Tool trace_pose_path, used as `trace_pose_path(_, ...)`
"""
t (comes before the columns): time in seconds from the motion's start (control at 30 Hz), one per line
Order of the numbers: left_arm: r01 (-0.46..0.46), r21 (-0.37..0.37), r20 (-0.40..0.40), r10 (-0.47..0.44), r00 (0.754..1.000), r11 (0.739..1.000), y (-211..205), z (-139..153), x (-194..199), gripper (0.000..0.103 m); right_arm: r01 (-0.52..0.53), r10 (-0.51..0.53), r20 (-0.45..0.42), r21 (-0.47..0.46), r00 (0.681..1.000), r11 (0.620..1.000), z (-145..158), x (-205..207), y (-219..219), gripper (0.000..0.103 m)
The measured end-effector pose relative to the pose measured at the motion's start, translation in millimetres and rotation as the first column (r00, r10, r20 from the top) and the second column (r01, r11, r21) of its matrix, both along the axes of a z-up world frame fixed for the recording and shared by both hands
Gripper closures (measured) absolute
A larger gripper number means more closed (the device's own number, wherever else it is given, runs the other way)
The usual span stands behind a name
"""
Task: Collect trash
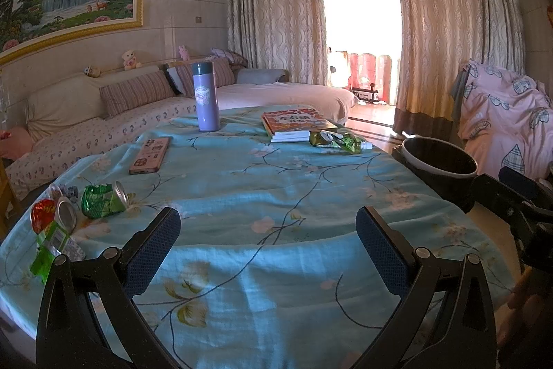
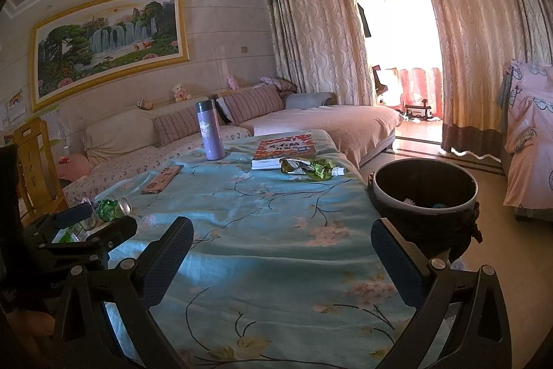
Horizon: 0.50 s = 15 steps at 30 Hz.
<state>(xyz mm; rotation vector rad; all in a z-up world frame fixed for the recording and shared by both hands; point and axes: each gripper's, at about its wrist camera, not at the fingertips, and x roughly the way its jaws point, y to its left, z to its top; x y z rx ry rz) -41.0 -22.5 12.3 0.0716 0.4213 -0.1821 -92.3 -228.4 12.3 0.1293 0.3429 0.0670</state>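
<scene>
A table under a blue flowered cloth (image 1: 276,196) holds scattered trash. Crushed cans (image 1: 103,199) and wrappers lie ahead and to the left of the left gripper (image 1: 268,244), the green can's long axis pointing right; this gripper is nearer them. A crumpled green pouch (image 2: 307,169) lies far ahead of the right gripper (image 2: 281,256), beside a dark bin (image 2: 425,192) at the table's right edge. Both grippers gape wide, holding nothing.
</scene>
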Motion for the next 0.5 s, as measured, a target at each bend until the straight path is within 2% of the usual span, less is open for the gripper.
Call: trace_pose_path(0.5,0.000,0.003,-0.016,0.000,1.000,1.000,2.5,-4.1,6.9,0.000,-0.008,0.008,-0.005,-0.001,1.000,1.000,0.5,2.4,6.3,0.000)
